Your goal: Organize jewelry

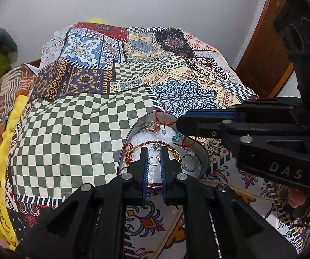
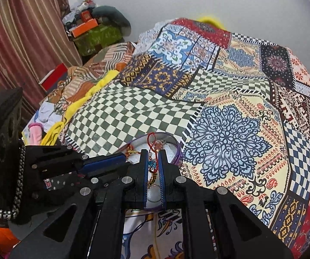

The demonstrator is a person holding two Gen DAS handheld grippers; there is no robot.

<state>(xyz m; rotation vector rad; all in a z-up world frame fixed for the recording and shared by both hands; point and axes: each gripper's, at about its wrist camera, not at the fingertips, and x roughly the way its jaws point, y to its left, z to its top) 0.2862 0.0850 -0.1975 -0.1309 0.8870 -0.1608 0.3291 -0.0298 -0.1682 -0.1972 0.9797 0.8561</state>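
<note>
A round tin [image 1: 202,157] lined with white foam sits on the patterned bedspread [image 1: 79,129] and holds jewelry. In it lie a pink-stone ring [image 1: 154,126], a braided red bracelet [image 1: 152,143], a blue bead [image 1: 177,137], a leopard-print bangle [image 1: 177,155] and a clear ring [image 1: 188,162]. A red cord [image 1: 161,116] drapes over the far rim. My left gripper [image 1: 154,152] hovers shut over the near side, a silver piece [image 1: 153,160] showing beyond its narrow gap. My right gripper [image 1: 179,125] comes in from the right, shut, its tip near the red cord [image 2: 151,139].
Yellow cloth [image 1: 6,142] and rumpled bedding lie left of the bedspread. A wooden door [image 1: 267,49] stands at the right, a striped curtain [image 2: 21,43] and stacked boxes [image 2: 85,27] at the far left. The tin [image 2: 179,151] sits near the bed's front edge.
</note>
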